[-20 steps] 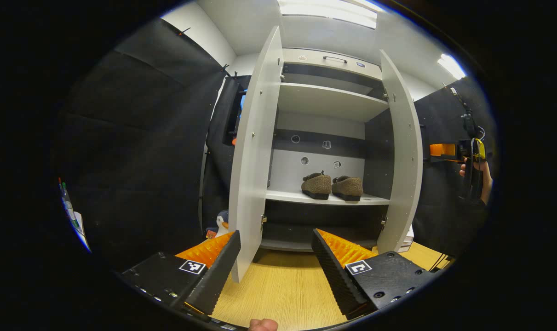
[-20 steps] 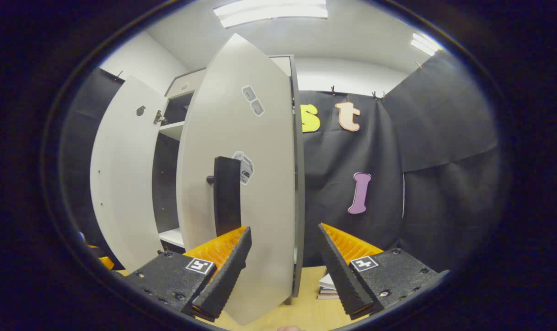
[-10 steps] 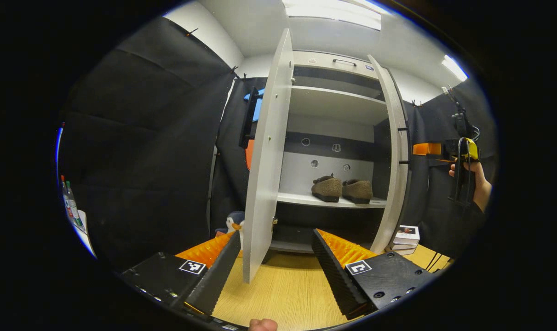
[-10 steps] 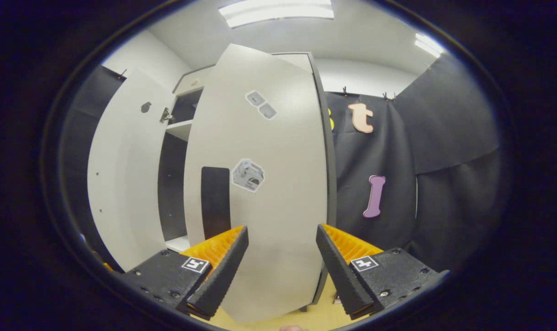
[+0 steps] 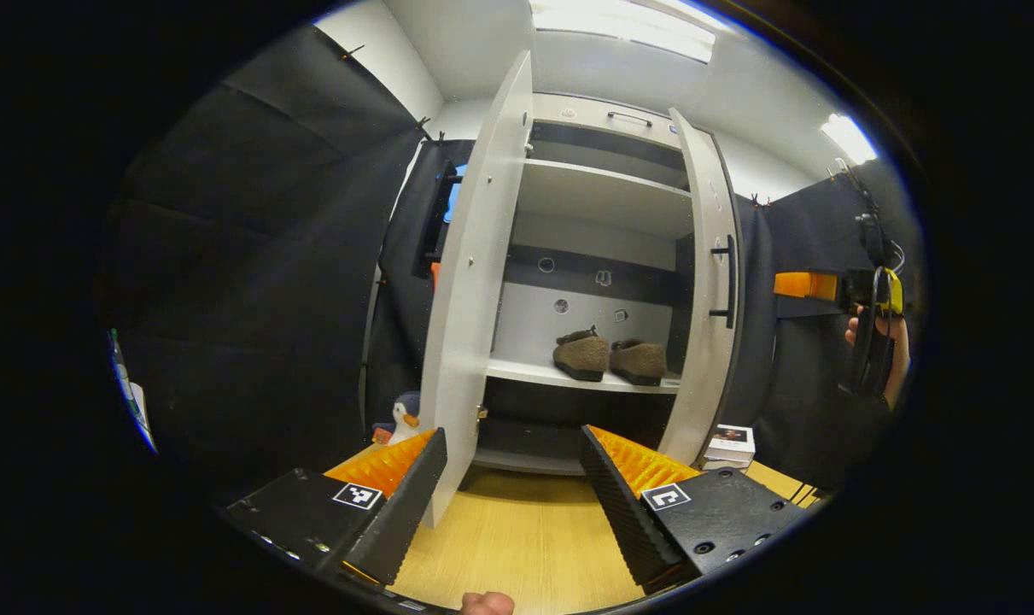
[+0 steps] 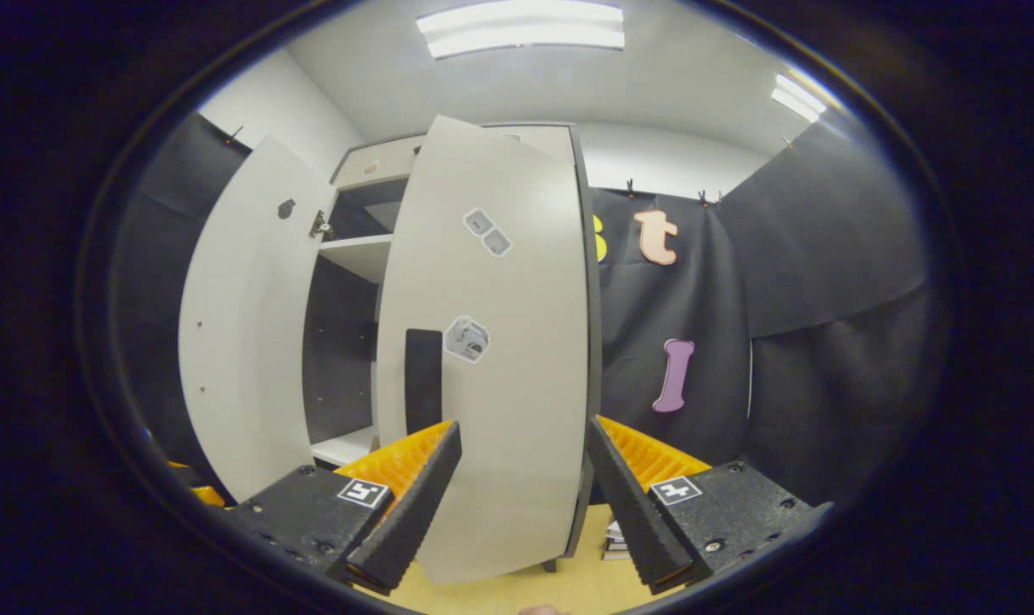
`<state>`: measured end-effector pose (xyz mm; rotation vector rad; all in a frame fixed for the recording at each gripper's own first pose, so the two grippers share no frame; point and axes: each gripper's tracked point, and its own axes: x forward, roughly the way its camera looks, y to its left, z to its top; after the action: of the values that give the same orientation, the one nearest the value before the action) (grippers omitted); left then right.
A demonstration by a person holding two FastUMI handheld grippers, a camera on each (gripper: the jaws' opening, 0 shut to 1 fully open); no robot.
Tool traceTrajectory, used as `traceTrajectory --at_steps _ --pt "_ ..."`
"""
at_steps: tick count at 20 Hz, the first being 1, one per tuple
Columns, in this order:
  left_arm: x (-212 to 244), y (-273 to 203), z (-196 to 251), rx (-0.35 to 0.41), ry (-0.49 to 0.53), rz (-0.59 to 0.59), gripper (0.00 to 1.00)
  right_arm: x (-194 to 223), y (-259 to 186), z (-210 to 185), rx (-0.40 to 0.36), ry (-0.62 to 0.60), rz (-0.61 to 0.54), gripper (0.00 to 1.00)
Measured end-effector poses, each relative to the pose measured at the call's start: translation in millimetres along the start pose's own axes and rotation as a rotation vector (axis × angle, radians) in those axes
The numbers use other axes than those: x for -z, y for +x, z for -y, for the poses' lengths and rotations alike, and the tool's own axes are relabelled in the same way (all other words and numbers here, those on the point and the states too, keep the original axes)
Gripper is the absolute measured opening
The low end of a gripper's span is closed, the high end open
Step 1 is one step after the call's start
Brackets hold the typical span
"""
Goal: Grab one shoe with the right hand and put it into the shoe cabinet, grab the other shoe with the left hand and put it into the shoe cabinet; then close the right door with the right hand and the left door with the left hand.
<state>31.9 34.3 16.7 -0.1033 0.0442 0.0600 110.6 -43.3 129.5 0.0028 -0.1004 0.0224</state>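
In the left gripper view, ahead of the left tool (image 5: pixel 504 504) and above its fingertips, a pale shelf (image 5: pixel 525 373) of the shoe cabinet carries two brown shoes (image 5: pixel 606 357) side by side, toes toward the tool, just beside each other. A higher shelf (image 5: pixel 602 184) is bare. Under the tool lies the wooden floor (image 5: pixel 525 538); on it, to the right past the right door, a small stack of books (image 5: pixel 728 444) rests, and to the left a penguin toy (image 5: pixel 401 414) sits near the left door.
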Motion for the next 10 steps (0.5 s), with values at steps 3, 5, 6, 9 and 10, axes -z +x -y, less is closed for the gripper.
traceTrajectory --at_steps 3,5,6,9,10 --pt "1 2 13 0.034 0.018 -0.008 0.99 21 -29 2 0.042 0.023 -0.014 0.97" --pt "3 5 20 0.053 0.03 -0.013 0.94 36 -48 1 0.066 0.025 -0.01 0.97" --pt "3 6 25 0.06 0.032 -0.014 0.99 44 -57 -1 0.072 0.021 -0.007 0.97" --pt "4 8 35 0.081 0.034 -0.016 0.94 77 -81 4 0.124 -0.003 -0.038 0.96" --pt "4 9 38 0.087 0.034 -0.016 0.99 87 -87 3 0.128 -0.005 -0.056 0.96"
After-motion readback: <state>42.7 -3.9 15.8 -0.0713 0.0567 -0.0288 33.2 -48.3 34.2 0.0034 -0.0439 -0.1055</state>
